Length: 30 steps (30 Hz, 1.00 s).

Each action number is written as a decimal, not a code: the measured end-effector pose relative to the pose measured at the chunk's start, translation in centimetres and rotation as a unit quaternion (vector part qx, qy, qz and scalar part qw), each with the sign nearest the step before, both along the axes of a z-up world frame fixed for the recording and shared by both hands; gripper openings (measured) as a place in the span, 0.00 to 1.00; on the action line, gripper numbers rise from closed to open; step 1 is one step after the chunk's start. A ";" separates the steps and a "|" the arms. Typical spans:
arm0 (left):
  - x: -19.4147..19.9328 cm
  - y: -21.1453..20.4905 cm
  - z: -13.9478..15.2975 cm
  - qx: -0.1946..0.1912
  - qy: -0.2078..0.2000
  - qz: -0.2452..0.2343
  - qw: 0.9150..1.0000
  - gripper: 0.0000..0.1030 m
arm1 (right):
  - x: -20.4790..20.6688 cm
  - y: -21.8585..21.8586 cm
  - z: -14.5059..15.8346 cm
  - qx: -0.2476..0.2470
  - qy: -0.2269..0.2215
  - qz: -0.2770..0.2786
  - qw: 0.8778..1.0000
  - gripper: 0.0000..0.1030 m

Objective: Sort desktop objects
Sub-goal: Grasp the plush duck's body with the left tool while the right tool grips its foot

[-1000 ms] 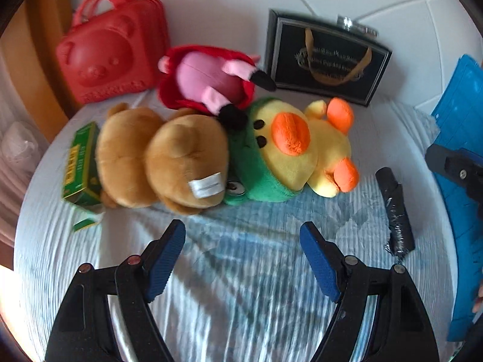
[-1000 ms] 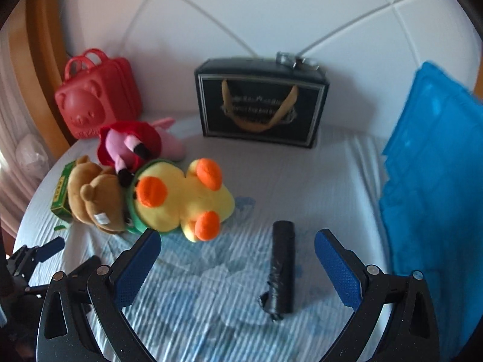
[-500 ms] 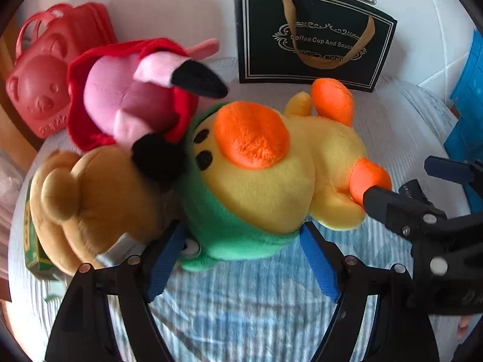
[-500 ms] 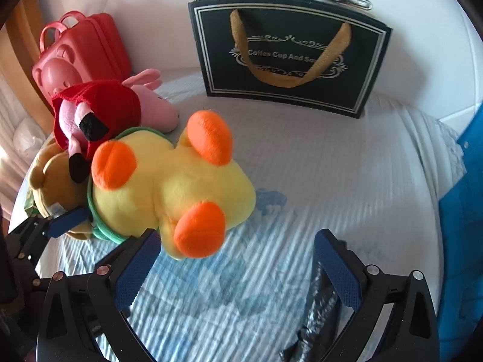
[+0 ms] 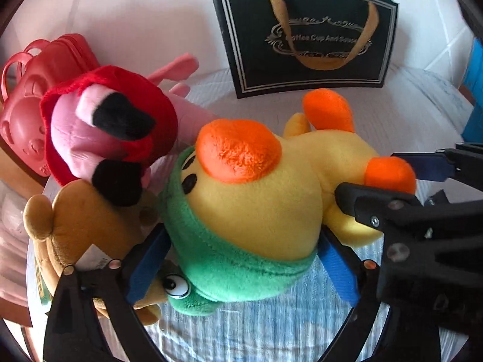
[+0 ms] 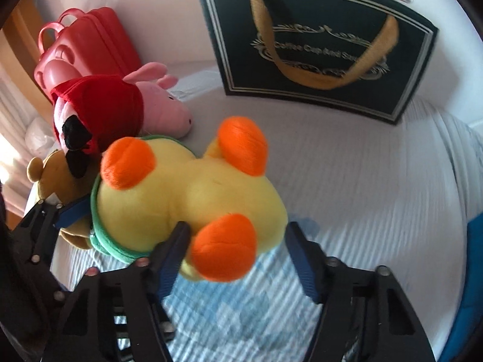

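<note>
A yellow duck plush [image 5: 271, 199] with orange beak and feet and a green hood lies on the striped cloth; it also shows in the right wrist view [image 6: 187, 193]. My left gripper [image 5: 241, 262] is open, its blue fingers on either side of the duck's hooded head. My right gripper [image 6: 238, 256] is open around the duck's rear and one orange foot [image 6: 223, 247]. A brown bear plush [image 5: 84, 223] and a pink plush in a red hood [image 5: 102, 126] press against the duck's left side.
A black gift bag [image 5: 308, 39] with gold handles stands against the white wall behind. A red bear-shaped case [image 5: 27, 108] stands at the back left. A blue panel [image 6: 474, 286] is at the right edge. A green box [image 5: 40, 286] peeks out under the bear.
Both grippers have moved in toward the duck plush and now straddle it, left at the head, right at the rear. The black folded umbrella has dropped out of view.
</note>
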<state>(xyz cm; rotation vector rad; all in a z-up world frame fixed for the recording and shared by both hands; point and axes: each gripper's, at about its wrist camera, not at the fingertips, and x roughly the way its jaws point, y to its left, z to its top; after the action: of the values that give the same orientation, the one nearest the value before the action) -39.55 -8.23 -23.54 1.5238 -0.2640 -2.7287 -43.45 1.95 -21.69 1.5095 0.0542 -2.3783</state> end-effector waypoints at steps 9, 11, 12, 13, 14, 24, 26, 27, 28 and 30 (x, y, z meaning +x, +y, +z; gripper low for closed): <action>0.1 0.7 -0.7 0.071 -0.031 0.037 0.996 0.93 | 0.9 0.7 0.0 0.015 -0.005 0.013 1.000 0.49; 0.3 1.1 -0.5 0.107 -0.036 0.035 0.993 0.93 | 1.2 0.7 0.2 0.040 0.000 0.024 0.999 0.39; 0.4 1.3 -0.4 0.115 -0.036 0.032 0.992 0.93 | 1.2 0.9 0.2 0.050 0.000 0.024 0.998 0.38; 0.4 1.4 -0.3 0.113 -0.030 0.026 0.993 0.93 | 1.2 1.2 0.3 0.053 0.001 0.022 0.998 0.37; 0.3 1.4 -0.3 0.106 -0.026 0.024 0.994 0.93 | 1.2 1.6 0.3 0.052 0.001 0.022 0.998 0.37; -1.4 3.5 -2.1 0.001 -0.012 -0.007 1.000 0.93 | -0.3 2.2 0.3 0.009 0.021 0.005 1.000 0.48; -1.8 3.7 -2.0 0.009 -0.011 0.005 1.000 0.93 | -0.4 2.1 0.1 0.004 0.019 0.009 1.000 0.42; -1.9 3.6 -1.8 0.016 -0.008 0.014 1.000 0.90 | -0.3 2.1 0.1 -0.004 0.016 0.011 1.000 0.32; -2.0 3.4 -1.5 0.028 -0.008 0.023 0.999 0.87 | -0.2 2.0 0.1 -0.006 0.017 0.012 1.000 0.31; -2.1 3.1 -1.0 0.052 -0.017 0.035 0.998 0.79 | 0.3 1.9 0.3 0.008 0.027 0.015 0.999 0.30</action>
<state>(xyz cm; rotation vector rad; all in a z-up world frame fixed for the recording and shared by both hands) -41.62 -5.16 -24.56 1.5729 -0.0684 -2.7046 -43.19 3.83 -21.39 1.4409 0.1067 -2.4004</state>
